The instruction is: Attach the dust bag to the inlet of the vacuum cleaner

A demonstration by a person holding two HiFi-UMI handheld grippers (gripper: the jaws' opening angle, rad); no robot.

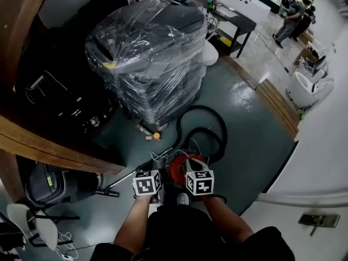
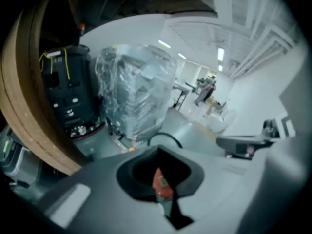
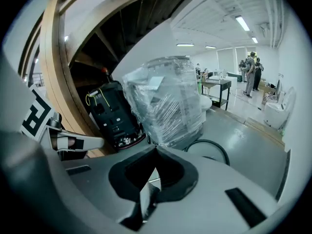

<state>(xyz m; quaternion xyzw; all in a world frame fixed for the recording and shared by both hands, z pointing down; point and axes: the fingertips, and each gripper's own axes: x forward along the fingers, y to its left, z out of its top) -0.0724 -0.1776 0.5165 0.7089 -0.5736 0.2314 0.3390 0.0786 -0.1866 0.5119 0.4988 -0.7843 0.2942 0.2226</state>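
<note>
Both pairs of jaws are pressed together, tip to tip: the left gripper (image 2: 159,152) and the right gripper (image 3: 156,150) are each fully closed. In the gap behind the left jaws a red patch (image 2: 162,183) shows, and at the right jaws a pale strip (image 3: 148,191). Whether either is pinched or only lies beyond, I cannot tell.

In the head view the two marker cubes (image 1: 147,182) sit side by side at 6 o'clock, close to the person's body. The red vacuum cleaner (image 1: 178,170) stands on the floor just beyond them, partly covered by them. Its black hose (image 1: 215,129) makes a loop toward 4 o'clock. A plastic-wrapped stack (image 1: 152,53) fills 11 o'clock, and a black machine (image 1: 60,91) stands at 9 o'clock beside a curved wooden beam (image 1: 38,137).

I judge that the bag has not yet met the inlet. To do this well, the collar of the dust bag should come square to the inlet. Both grippers should hold the stiff collar at opposite edges, not the thin body, and push evenly until it seats all around — a tilted push could tear it.

The dust bag itself I cannot find for sure in any view, and the inlet is hidden behind the cubes. The people (image 1: 293,18) far off at 1 o'clock are too small to read.
</note>
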